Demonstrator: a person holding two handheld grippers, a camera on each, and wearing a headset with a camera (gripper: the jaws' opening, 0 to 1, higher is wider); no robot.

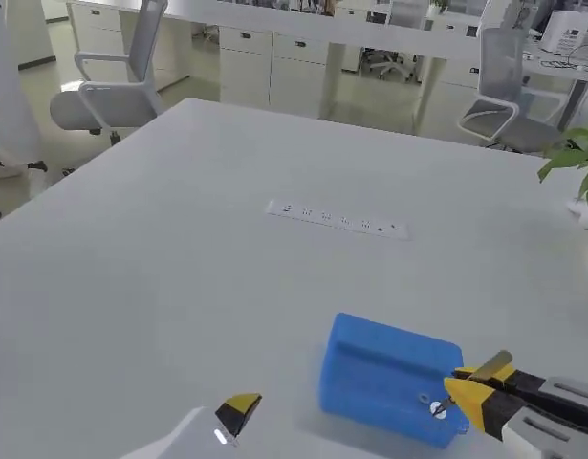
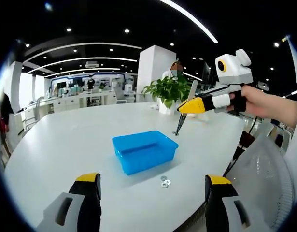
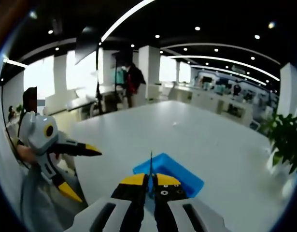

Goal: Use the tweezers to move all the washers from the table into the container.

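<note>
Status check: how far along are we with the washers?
Nothing looks done yet: the blue container appears empty, and a few washers lie on the table beside it. In hand: the right hand-held gripper is shut on the tweezers, raised above the table; the left hand-held gripper is open. Left: every washer.

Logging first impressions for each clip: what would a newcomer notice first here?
The bright blue container on the white table, close to the person. At one corner the right gripper holds tweezers pointing down, and a few small washers lie on the table beside the container.
</note>
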